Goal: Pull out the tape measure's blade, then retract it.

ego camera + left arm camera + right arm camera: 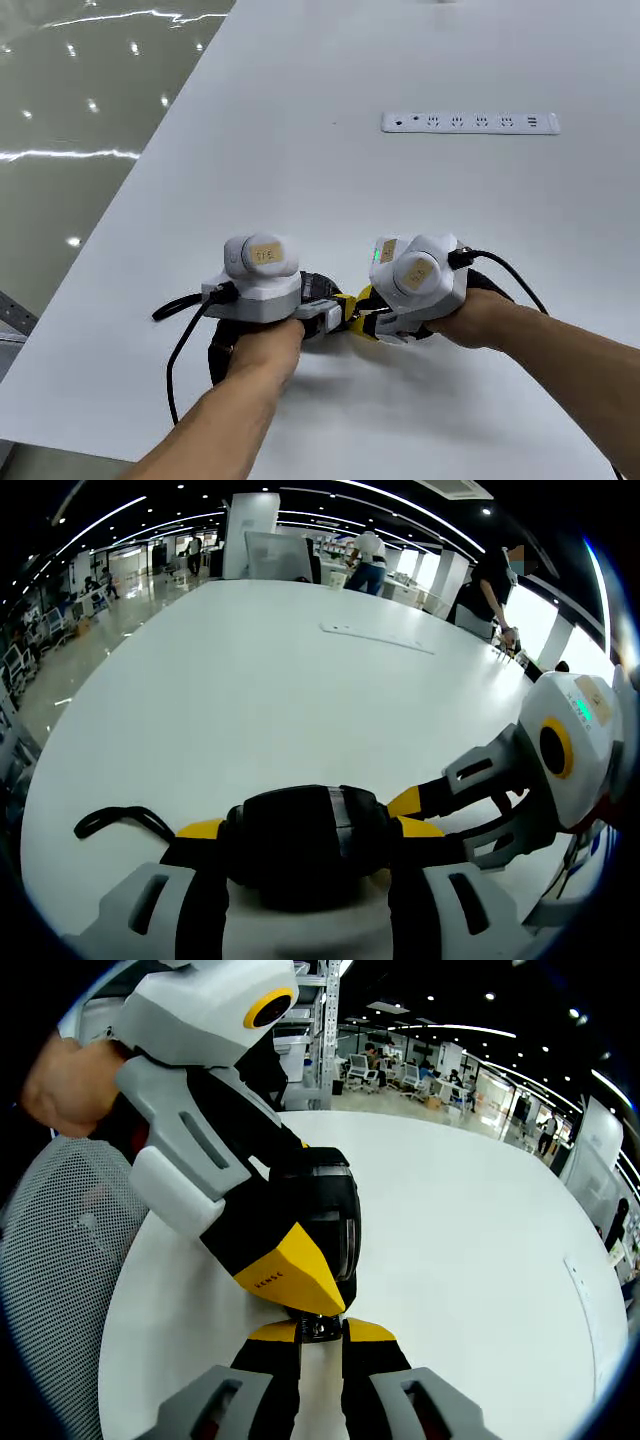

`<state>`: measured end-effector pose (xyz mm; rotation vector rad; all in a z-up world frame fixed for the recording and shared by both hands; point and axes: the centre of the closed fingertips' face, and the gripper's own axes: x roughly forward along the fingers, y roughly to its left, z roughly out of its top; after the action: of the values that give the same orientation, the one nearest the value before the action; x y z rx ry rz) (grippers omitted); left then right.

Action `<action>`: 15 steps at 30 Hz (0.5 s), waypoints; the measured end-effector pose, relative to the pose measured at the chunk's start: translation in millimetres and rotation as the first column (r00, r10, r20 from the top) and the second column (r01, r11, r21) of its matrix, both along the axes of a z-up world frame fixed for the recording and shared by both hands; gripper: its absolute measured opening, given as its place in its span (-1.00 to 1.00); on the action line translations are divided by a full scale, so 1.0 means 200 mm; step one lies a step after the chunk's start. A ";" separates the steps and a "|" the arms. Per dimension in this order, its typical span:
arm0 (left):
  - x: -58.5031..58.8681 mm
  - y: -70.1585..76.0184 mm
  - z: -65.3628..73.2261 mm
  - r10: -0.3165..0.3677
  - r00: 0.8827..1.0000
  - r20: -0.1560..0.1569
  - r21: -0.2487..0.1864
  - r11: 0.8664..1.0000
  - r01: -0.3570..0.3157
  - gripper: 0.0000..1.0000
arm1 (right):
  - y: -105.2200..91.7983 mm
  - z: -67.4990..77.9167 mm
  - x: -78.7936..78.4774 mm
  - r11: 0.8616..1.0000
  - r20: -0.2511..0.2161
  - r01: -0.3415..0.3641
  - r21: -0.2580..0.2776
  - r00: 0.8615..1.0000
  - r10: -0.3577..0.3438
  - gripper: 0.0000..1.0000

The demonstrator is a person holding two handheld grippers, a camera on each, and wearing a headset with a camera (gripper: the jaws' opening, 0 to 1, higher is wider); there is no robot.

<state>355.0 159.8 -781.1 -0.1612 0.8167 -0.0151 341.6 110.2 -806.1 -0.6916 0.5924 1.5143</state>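
Observation:
A black tape measure [300, 855] sits near the white table's front edge, and my left gripper [310, 830] is shut on its body with a yellow-tipped jaw on each side. In the head view the tape measure [322, 288] lies between the two grippers, with the left gripper [335, 308] beside the right gripper [366, 316]. My right gripper [320, 1340] meets the case head-on, its jaws shut on the small metal blade tip [318, 1326] at the case mouth. No length of blade shows between the tip and the case [325, 1215].
A white power strip [470, 122] lies flat at the far middle of the table [300, 150]. The tape's black wrist strap [112, 820] trails to the left. The table's left edge drops to a shiny floor [70, 120]. A mesh chair back [60, 1260] stands close behind.

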 end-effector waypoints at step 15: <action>0.00 0.00 -0.01 0.008 1.000 -0.005 -0.008 1.000 -0.008 0.25 | -0.02 -0.01 -0.01 1.000 -0.005 0.009 -0.020 1.000 -0.009 -0.73</action>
<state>354.4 160.5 -782.2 -0.1721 0.8206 -0.0104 340.0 106.5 -807.4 -0.6998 0.6151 1.5043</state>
